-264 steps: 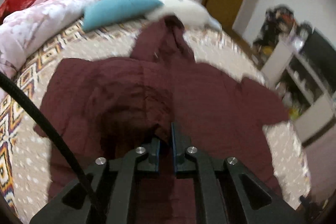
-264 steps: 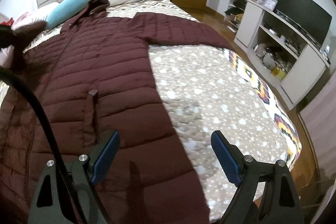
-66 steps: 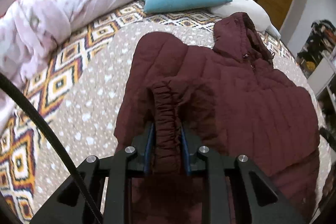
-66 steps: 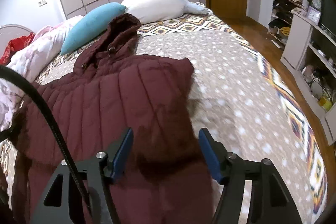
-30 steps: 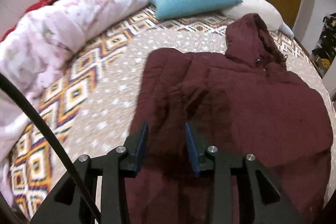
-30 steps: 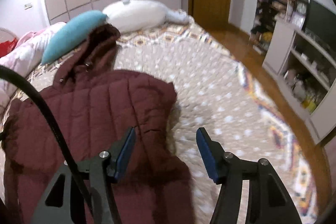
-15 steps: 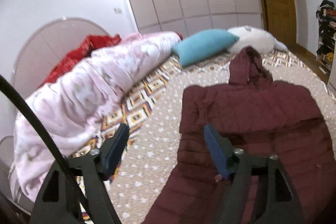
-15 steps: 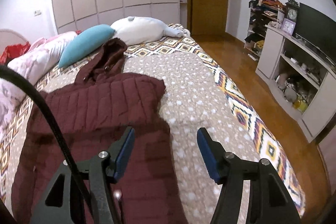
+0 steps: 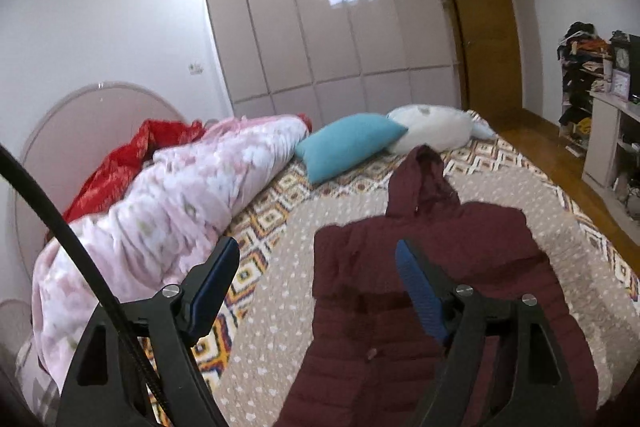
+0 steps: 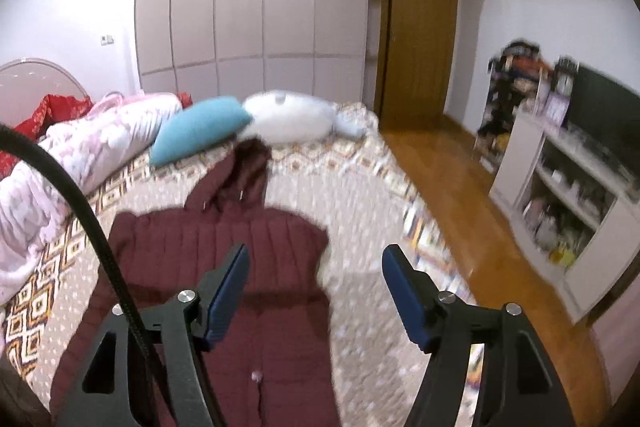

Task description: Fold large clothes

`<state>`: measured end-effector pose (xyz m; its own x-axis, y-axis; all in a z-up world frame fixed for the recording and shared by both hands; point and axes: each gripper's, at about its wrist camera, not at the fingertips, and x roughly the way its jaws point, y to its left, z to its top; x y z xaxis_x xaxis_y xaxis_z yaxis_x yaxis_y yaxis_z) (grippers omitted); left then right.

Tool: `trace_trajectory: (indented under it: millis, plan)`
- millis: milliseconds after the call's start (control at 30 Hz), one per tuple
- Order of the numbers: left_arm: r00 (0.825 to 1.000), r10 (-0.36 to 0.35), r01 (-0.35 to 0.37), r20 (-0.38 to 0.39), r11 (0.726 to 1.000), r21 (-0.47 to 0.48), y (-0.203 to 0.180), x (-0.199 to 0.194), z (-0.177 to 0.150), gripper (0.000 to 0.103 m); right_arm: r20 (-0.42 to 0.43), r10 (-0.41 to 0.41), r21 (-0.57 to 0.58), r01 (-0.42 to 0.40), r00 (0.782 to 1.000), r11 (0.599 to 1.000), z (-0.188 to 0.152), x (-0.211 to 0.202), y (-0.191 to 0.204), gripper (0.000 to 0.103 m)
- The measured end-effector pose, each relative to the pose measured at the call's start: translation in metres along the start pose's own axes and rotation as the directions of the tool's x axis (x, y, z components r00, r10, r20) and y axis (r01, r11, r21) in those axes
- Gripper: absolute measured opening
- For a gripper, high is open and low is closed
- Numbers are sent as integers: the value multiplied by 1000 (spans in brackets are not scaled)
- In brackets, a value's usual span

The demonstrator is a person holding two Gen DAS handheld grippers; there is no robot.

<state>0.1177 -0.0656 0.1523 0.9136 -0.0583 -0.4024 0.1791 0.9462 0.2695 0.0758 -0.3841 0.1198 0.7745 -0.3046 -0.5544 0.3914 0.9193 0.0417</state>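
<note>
A maroon quilted hooded coat (image 9: pixel 472 267) lies flat on the bed with both sleeves folded in over the body and its hood pointing to the pillows. It also shows in the right wrist view (image 10: pixel 224 259). My left gripper (image 9: pixel 316 263) is open and empty, held high above the coat's left edge. My right gripper (image 10: pixel 314 275) is open and empty, held high above the coat's right edge.
The bed (image 9: pixel 276 303) has a patterned beige cover. A pink duvet (image 9: pixel 160 211) and a red cloth (image 9: pixel 132 155) are heaped on its left. A teal pillow (image 9: pixel 348 143) and white pillow (image 9: pixel 436 127) lie at the far end. A white shelf unit (image 10: pixel 576 195) stands to the right across wooden floor.
My left gripper let go of the folded sleeve and opened wide. Both grippers rose and pulled back from the coat, so the views now take in the room.
</note>
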Motion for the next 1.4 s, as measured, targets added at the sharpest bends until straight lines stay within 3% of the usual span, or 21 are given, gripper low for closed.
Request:
trace_trajectory:
  millis: [200, 367, 533, 667, 967, 1167, 1400]
  plan:
    - [998, 33, -36, 47, 997, 62, -7, -4, 23, 82, 136, -79, -23, 83, 988, 996, 81, -46, 3, 77]
    - [1000, 16, -16, 6, 998, 56, -7, 24, 24, 82, 203, -125, -31, 134, 971, 990, 142, -63, 14, 81]
    - [997, -16, 17, -81, 1000, 23, -9, 77, 6, 82, 203, -154, -42, 166, 967, 985, 180, -46, 32, 83]
    - [987, -37, 37, -158, 999, 0, -13, 123, -13, 82, 144, -173, -61, 183, 974, 981, 195, 2, 51, 83]
    - [949, -64, 55, -307, 998, -37, -26, 217, -65, 82, -6, -201, -78, 200, 980, 977, 191, 134, 95, 83]
    - [929, -68, 48, -365, 997, -64, -33, 260, -95, 82, -99, -197, -138, 182, 975, 974, 161, 211, 125, 82]
    - [889, -101, 39, -447, 989, -145, -41, 308, -138, 82, -202, -161, -130, 137, 966, 982, 124, 284, 142, 82]
